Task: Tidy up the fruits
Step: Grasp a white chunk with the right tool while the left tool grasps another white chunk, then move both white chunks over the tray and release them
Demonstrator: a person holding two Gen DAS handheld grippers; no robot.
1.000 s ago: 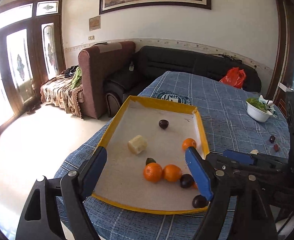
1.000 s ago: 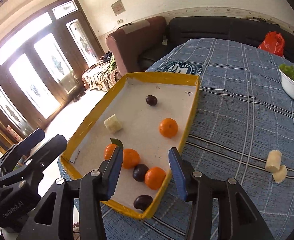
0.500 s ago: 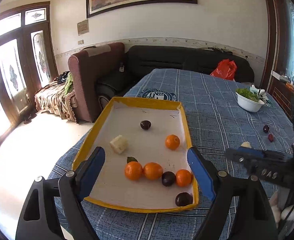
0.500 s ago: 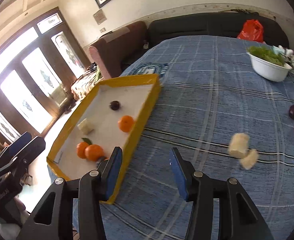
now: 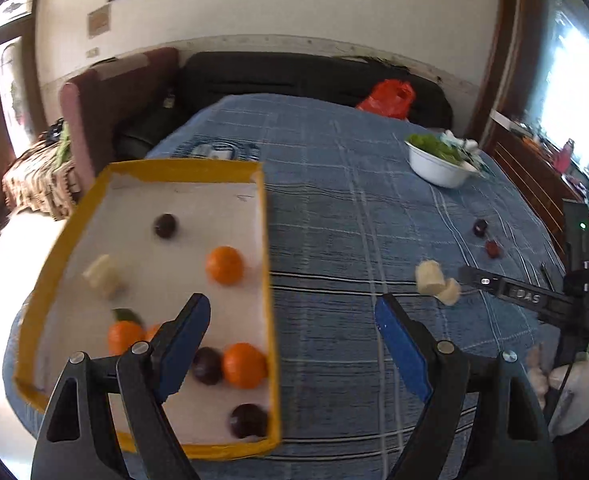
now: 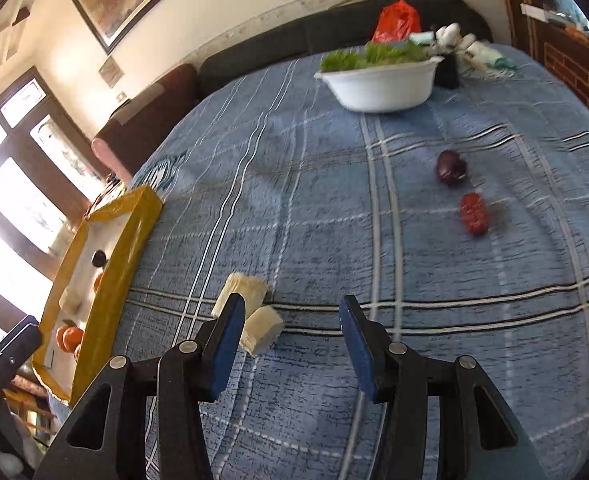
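A yellow-rimmed tray (image 5: 265, 240) on the blue checked tablecloth holds several oranges (image 5: 224, 265), dark plums (image 5: 165, 225) and a pale fruit chunk (image 5: 101, 276). My left gripper (image 5: 290, 316) is open and empty, above the tray's right rim. My right gripper (image 6: 288, 316) is open and empty, just right of two pale fruit chunks (image 6: 250, 304) on the cloth. A dark plum (image 6: 450, 168) and a red fruit (image 6: 474, 213) lie further off to the right. The tray also shows in the right wrist view (image 6: 126, 252), at the left.
A white bowl of greens (image 6: 378, 84) stands at the table's far side, with small bottles (image 6: 454, 36) behind it. A red bag (image 5: 388, 98) lies on the black sofa (image 5: 278, 76) beyond the table. The right gripper's body (image 5: 534, 300) shows at the left wrist view's right.
Both grippers swung right, away from the tray. The right gripper now looks at the loose fruit on the cloth, with the tray at its far left. Both stayed open.
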